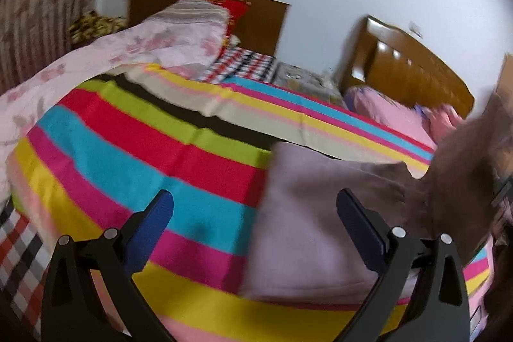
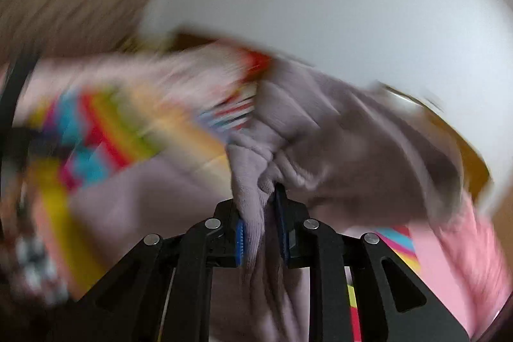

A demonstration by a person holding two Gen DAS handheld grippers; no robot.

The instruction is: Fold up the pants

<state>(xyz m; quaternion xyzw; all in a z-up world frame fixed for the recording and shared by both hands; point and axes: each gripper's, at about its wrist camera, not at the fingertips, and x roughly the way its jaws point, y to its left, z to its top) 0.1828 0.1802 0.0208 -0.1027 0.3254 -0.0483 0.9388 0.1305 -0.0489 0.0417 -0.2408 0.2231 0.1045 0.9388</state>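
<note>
Pants lifted at one end, folding barely begun

On the left side the left tongs point(image 1: 255, 213) stand wide apart with nothing between the blue pads; under them is only the striped bedsheet point(image 1: 134, 130) and the near edge of the pants. The mauve pants point(image 1: 307, 213) lie on the bed to the right of the middle in the left wrist view, flat in the near part, while the far right part rises up as a dark, blurred mass towards the frame edge.

In the right wrist view the right tongs point(image 2: 261, 229) are clenched on a bunch of the pants point(image 2: 320, 143); the fabric passes between the two pads and hangs in folds around them.

As I judge it, the task is at an early stage: one end of the garment is picked up, no clean fold is visible, and the left tongs must take another part before the halves can be laid together.

Much is hard to read. The right wrist view is strongly smeared, so which part of the pants is gripped, possibly the waistband, I cannot tell. The legs are not to be distinguished, and the right end of the garment is cut off in the left view
</note>
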